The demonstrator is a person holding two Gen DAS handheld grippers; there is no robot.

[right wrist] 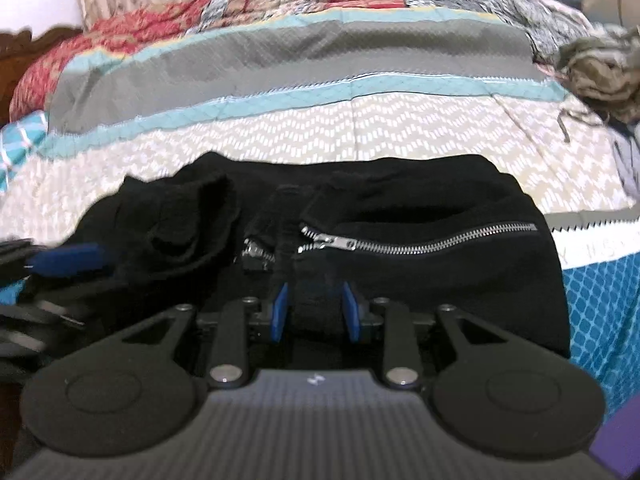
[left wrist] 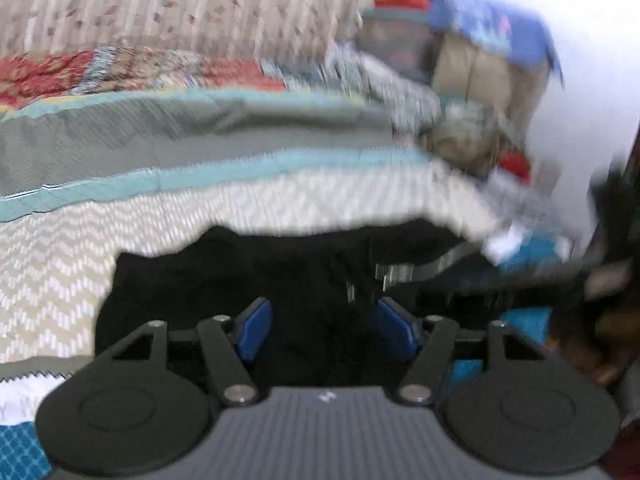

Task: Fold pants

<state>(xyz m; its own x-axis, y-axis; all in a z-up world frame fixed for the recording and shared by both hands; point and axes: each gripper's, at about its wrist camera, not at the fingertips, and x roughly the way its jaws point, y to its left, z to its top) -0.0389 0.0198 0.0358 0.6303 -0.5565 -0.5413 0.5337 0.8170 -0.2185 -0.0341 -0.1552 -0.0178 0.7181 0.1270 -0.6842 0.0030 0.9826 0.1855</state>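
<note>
Blue fingers [right wrist: 352, 312] pinching soft black pants [right wrist: 440, 272]

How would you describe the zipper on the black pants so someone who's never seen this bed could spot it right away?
Start at the quilted bedspread with its zigzag panel, then drop to the black pants bunched on its near edge. Across their front runs the silver zipper, slanting up to the right in the right wrist view. It is the only long shiny metal line on the dark cloth.
</note>
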